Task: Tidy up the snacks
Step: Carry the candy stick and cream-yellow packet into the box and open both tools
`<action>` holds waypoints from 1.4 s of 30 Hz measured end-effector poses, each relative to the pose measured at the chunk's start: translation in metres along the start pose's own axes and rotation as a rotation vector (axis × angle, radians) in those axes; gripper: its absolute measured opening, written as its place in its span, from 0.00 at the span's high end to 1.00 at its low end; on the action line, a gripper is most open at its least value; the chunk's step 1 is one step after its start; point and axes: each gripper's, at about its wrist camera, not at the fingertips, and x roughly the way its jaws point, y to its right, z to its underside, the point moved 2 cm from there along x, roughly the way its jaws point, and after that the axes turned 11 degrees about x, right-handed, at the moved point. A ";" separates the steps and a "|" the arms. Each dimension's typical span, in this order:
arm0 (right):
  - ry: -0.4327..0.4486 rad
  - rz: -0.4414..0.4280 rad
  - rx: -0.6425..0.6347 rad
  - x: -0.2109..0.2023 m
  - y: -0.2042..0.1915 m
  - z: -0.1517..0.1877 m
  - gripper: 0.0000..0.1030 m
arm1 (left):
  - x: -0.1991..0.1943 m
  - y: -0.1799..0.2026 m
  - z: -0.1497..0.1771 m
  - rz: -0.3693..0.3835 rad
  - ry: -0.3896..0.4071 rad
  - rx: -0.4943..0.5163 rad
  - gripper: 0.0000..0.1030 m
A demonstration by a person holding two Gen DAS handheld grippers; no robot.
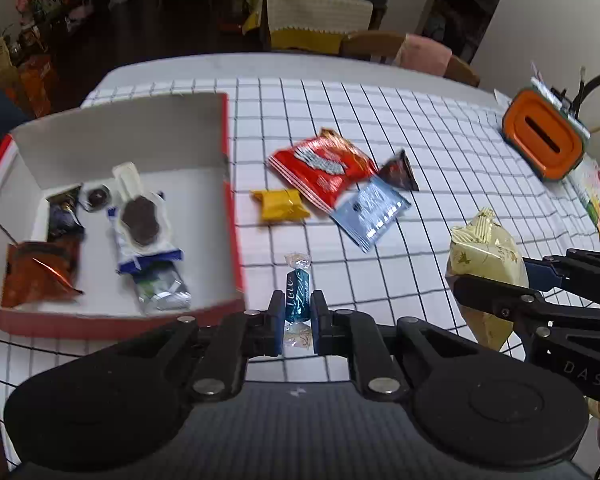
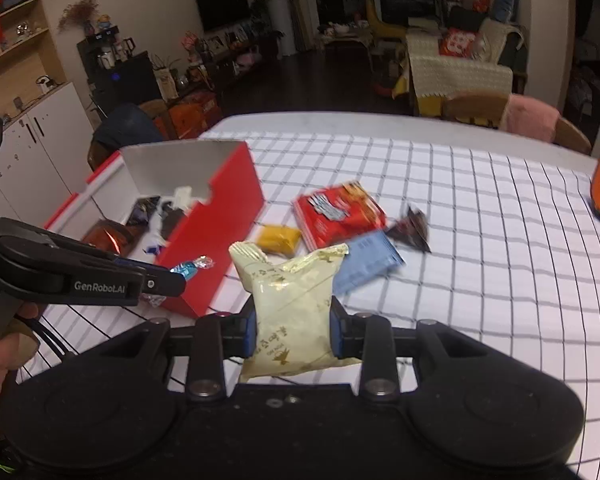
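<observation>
The left gripper is clenched on a blue wrapped candy, held above the checked bench beside the red box. The right gripper grasps a cream snack packet. 4 other snacks, including a red packet, lie on the bench.

path to box: open from above | blocking: red wall, loose packets mid-table | far cloth: bare
</observation>
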 end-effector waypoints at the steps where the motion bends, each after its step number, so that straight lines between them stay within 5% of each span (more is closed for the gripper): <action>1: 0.005 -0.001 -0.005 0.000 -0.006 -0.003 0.69 | -0.003 -0.004 -0.001 -0.001 0.008 0.002 0.88; 20: 0.029 -0.007 -0.100 0.049 -0.121 -0.041 0.69 | -0.041 -0.119 -0.007 -0.060 0.110 -0.003 0.88; 42: -0.140 0.080 -0.145 0.174 -0.185 -0.041 0.69 | 0.010 -0.231 -0.011 -0.157 0.032 0.002 0.88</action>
